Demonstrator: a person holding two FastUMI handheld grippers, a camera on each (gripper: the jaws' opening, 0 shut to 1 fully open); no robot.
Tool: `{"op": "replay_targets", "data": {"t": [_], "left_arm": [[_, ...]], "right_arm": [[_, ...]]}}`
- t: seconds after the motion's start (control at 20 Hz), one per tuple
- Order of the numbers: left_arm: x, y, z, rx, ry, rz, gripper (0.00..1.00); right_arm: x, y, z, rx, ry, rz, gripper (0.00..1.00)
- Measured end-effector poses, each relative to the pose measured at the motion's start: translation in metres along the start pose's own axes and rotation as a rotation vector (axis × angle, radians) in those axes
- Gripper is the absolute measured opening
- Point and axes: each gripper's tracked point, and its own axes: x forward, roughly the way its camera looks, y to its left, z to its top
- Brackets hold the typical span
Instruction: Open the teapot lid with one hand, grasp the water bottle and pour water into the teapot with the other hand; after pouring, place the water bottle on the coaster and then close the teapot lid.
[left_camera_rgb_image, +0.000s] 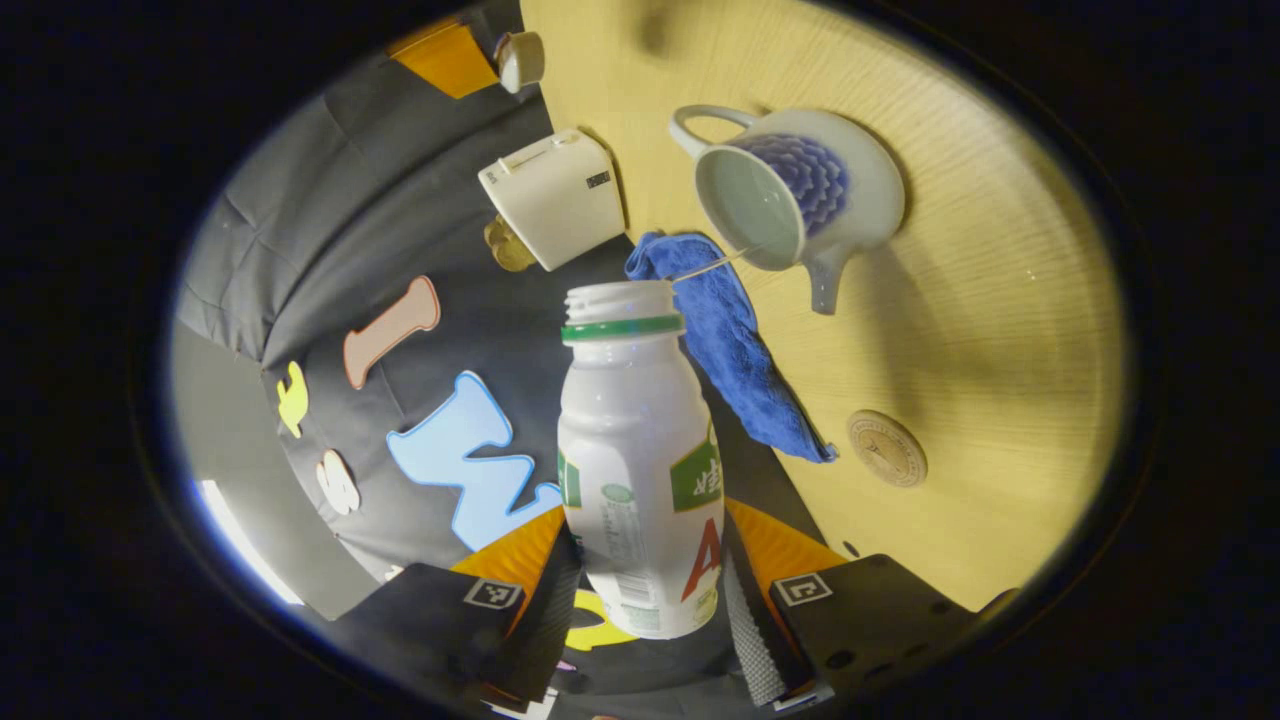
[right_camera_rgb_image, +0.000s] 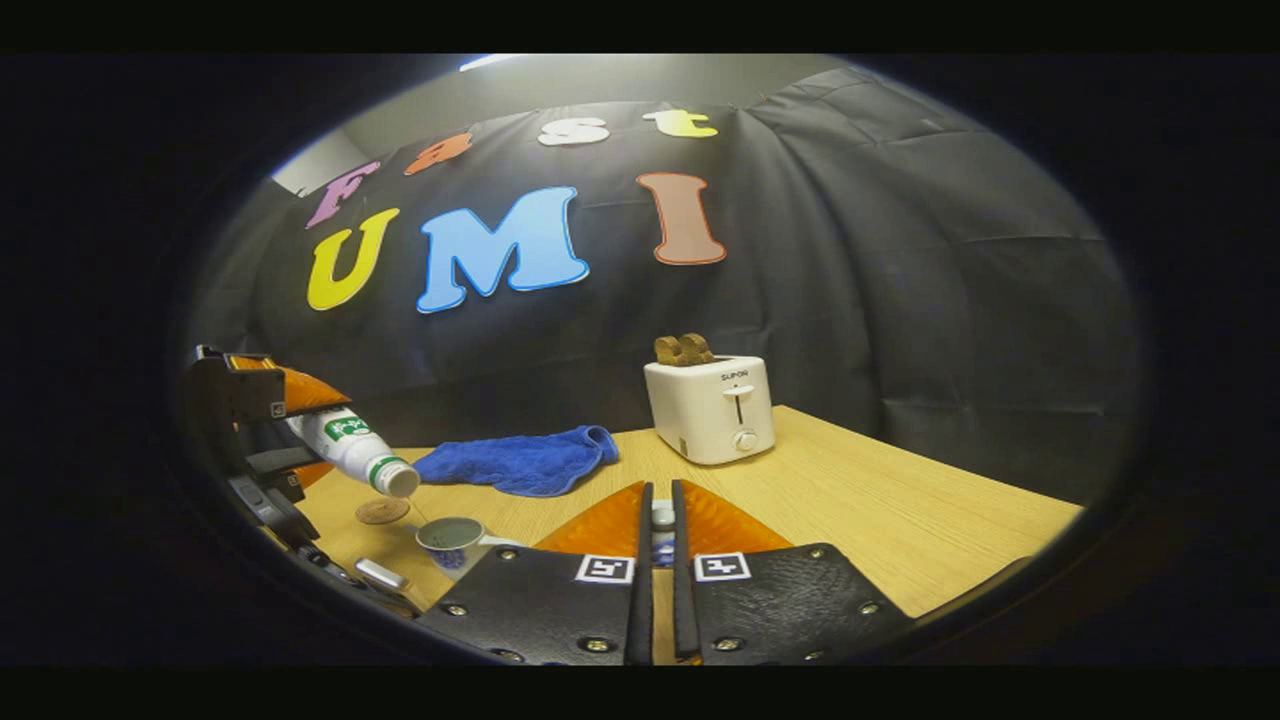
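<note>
**Pour under way, lid held clear**

Left gripper (left_camera_rgb_image: 640, 610) clamped on water bottle (left_camera_rgb_image: 640, 460) near its base, both fingers pressing; bottle tipped neck-first toward teapot (left_camera_rgb_image: 800, 200) so a thin stream falls into the open mouth. Right gripper (right_camera_rgb_image: 660, 560) nearly closed on a small pale piece, judged the lid (right_camera_rgb_image: 662, 517), kept well aside of the stream. Coaster (left_camera_rgb_image: 886, 448) bare on table (left_camera_rgb_image: 1000, 300), near the teapot, ready for the bottle. Blue cloth (left_camera_rgb_image: 735, 350) and toaster (right_camera_rgb_image: 712, 408) behind.
</note>
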Motion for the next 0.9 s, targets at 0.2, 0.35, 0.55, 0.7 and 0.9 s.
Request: {"op": "replay_targets", "data": {"t": [0.2,0.35,0.55,0.7,0.9], "left_arm": [[0.001,-0.003,0.009,0.004,-0.013,-0.006,0.82],[-0.001,-0.007,0.01,-0.016,-0.022,-0.016,0.76],[-0.001,-0.009,0.007,-0.07,-0.034,-0.029,0.76],[-0.003,-0.022,0.004,-0.207,-0.048,-0.088,0.76],[-0.005,-0.034,0.002,-0.394,-0.06,-0.123,0.82]], "right_arm": [[0.0,0.0,0.0,0.002,0.0,0.004,0.08],[0.0,0.001,-0.001,0.004,0.002,0.005,0.08],[0.001,0.0,-0.001,0.001,0.006,0.003,0.08],[0.0,-0.002,0.0,0.001,0.003,-0.004,0.08],[0.001,-0.003,-0.003,0.0,0.008,-0.01,0.08]]}}
